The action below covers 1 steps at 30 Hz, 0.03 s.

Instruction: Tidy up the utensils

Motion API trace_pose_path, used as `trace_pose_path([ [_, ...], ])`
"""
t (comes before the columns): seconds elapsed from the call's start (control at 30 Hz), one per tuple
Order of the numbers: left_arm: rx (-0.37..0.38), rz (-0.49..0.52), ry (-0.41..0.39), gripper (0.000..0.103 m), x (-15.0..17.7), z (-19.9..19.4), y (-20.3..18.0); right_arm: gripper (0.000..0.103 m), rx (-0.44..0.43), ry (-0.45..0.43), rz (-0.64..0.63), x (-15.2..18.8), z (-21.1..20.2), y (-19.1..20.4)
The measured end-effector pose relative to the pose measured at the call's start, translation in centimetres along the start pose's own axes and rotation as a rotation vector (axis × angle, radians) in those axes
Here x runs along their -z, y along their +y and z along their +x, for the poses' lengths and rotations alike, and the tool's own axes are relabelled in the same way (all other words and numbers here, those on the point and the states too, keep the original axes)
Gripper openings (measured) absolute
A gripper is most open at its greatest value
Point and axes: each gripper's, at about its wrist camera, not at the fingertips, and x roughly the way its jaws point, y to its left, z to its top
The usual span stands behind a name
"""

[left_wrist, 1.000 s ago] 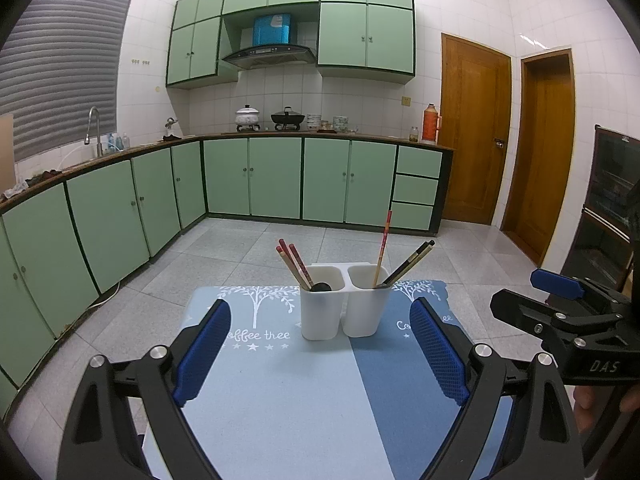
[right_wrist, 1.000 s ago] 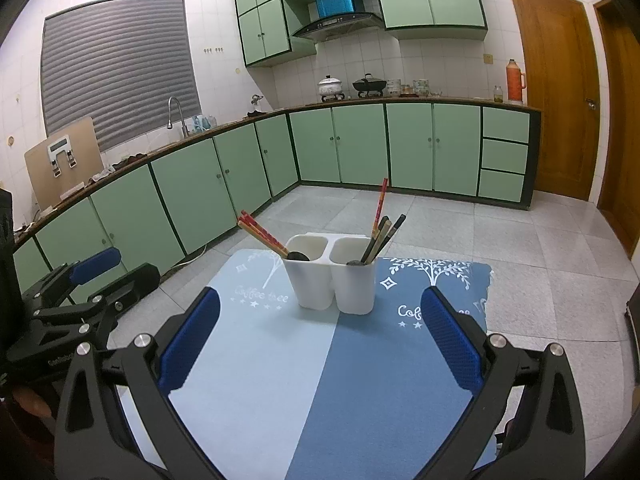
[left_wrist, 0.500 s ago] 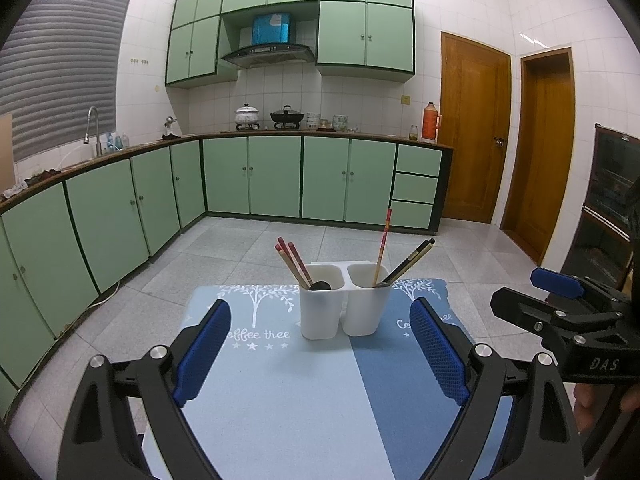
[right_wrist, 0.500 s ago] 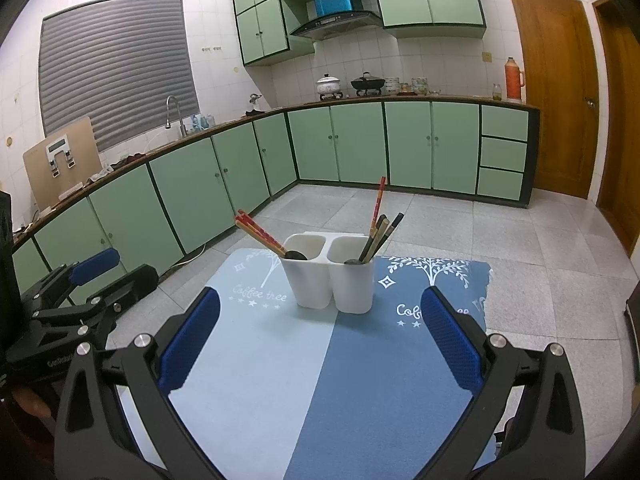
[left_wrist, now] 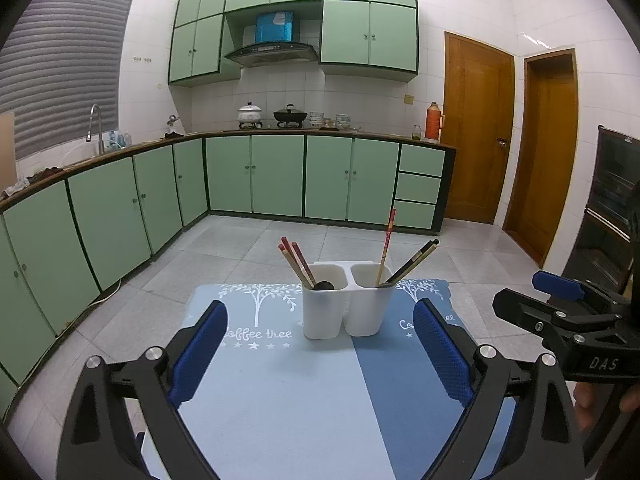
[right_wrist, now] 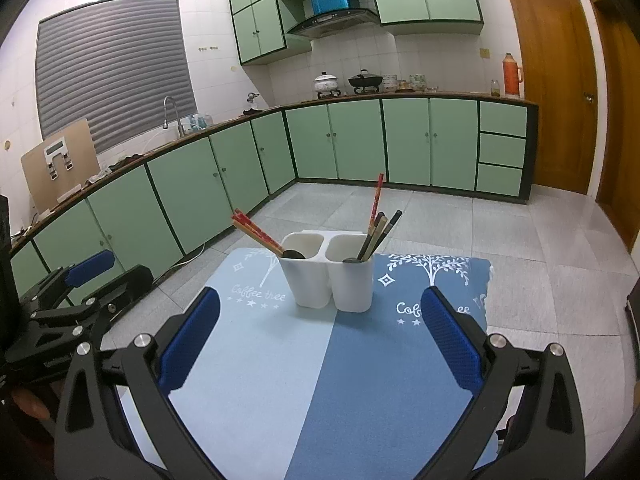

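Left side: the left gripper (left_wrist: 320, 352) hangs low over the near part of the blue mat (left_wrist: 280, 400), jaws wide apart and holding nothing. Nothing loose lies on the mat's lighter left half.

Centre: the white two-cup holder (left_wrist: 344, 304) stands upright near the mat's far edge, well ahead of both grippers. Its left cup holds the red-tipped chopsticks (left_wrist: 296, 260), leaning left, beside a dark round-ended utensil (left_wrist: 323, 285). Its right cup holds one tall red chopstick (left_wrist: 386, 246) and the dark chopsticks (left_wrist: 412, 262), leaning right; the right wrist view also shows a dark utensil head at that rim.

Right side: the right gripper (right_wrist: 320, 340) also has its jaws spread and empty, over the mat's darker half.

Progress, as a judgement: every utensil in view already stands in the holder and none remains on the mat, so the task appears finished or nearly so. The one tall red chopstick, apart from its like in the other cup, may still want moving.

Clearance: the mat between grippers and holder is open. The mat's far edge runs just behind the holder, with floor tile (left_wrist: 240, 244) beyond, so any push forward risks tipping the holder off. The leaning sticks overhang both sides of the holder.
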Motion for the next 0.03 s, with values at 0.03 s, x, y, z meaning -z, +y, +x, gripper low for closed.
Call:
trace_pose_path([
  [0.03,-0.001,0.000,0.001,0.092,0.07,-0.02,0.01,0.098,0.000,0.001,0.001,-0.02,0.00,-0.04],
])
